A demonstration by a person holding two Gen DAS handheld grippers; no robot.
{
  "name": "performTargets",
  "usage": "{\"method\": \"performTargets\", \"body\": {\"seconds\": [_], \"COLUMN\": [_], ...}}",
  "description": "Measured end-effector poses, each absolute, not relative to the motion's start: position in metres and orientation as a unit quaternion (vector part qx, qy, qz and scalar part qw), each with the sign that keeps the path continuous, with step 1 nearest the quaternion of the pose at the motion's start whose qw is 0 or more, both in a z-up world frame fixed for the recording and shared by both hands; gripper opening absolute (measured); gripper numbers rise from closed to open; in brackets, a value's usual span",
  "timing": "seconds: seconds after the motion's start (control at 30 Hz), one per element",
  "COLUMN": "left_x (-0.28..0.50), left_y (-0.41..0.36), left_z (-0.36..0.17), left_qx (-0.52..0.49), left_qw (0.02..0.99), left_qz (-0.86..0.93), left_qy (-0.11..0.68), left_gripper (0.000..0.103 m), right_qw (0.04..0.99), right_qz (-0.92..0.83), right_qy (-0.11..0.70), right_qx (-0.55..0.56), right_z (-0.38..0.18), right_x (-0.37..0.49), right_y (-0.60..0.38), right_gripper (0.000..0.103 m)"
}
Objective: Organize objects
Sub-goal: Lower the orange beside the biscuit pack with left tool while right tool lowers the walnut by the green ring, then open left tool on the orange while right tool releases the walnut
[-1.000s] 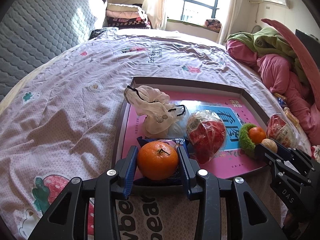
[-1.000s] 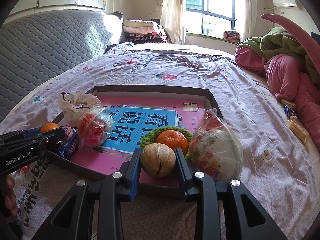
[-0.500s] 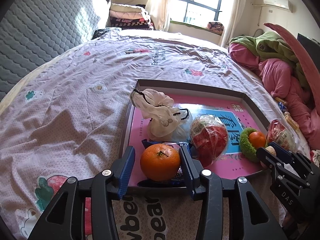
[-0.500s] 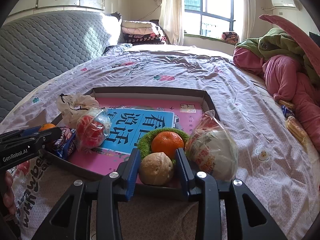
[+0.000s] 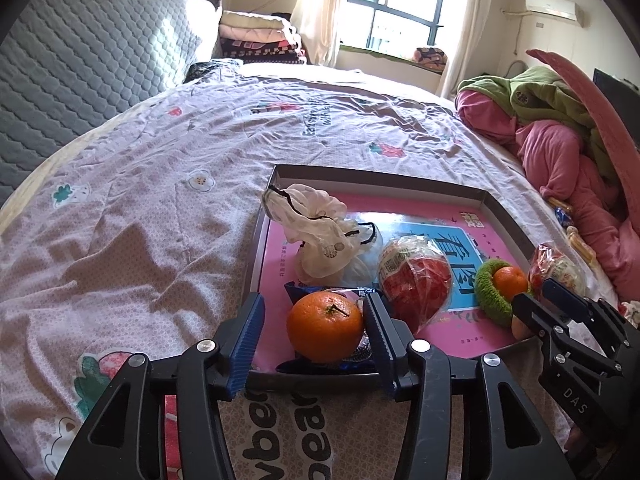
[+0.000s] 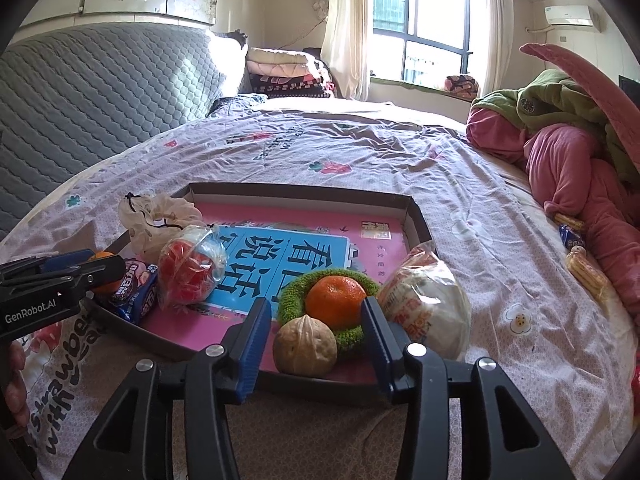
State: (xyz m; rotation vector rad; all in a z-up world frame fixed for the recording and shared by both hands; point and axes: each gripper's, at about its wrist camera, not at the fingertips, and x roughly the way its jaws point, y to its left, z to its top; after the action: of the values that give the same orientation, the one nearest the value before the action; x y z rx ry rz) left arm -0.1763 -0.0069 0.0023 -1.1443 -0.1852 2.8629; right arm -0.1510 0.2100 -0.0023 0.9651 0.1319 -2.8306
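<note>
Opening both: left gripper [image 5: 314,336] off firm, rollable orange [image 5: 325,326], right gripper [image 6: 314,334] off hard walnut [image 6: 305,345], near tray [image 6: 304,189] edge; regrip w/ pads across widest part.

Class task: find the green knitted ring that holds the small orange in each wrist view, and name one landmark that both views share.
Left wrist view: the green knitted ring lies at the right, near the tray's front right corner.
Right wrist view: the green knitted ring sits low in the centre, just behind the walnut.
Shared landmark: the blue label with large characters on the tray's pink floor.
</note>
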Motion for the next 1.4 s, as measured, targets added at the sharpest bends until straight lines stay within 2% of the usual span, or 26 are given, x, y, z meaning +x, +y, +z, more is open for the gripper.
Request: {"method": "performTargets", "body": {"seconds": [0.1,0.97,1.1,1.4], "left_x": [-0.176,-0.17,-0.17,-0.165], "left_y": [-0.008,-0.005,-0.004,-0.001], "left_z": [0.004,0.014,0.015,0.021], "left_qx": [-0.368,-0.349,-0.347,-0.337], "left_qw": [0.024,0.008,0.006,0.004], "left_qz": [0.927,0.936,0.937,0.94], "left_qy": [-0.061,-0.047,-0.045,-0.041], "left_gripper": [0.058,0.06,0.067,0.07], "right_qw": [0.073,0.069,0.068,0.066], "right_qz": [-0.944,-0.95,-0.951,-0.954], "right_qy": [0.044,0.041,0.039,0.034], "right_qx": [0.319,0.301,0.298,0.29], "right_z": [-0.001,0.008,0.01,0.015], "right_x": [-0.151,-0.144,-0.144,-0.142], "right_y": [0.21,0.212,0.213,0.215], "right_gripper": [0.049,0.057,0.057,0.064]}}
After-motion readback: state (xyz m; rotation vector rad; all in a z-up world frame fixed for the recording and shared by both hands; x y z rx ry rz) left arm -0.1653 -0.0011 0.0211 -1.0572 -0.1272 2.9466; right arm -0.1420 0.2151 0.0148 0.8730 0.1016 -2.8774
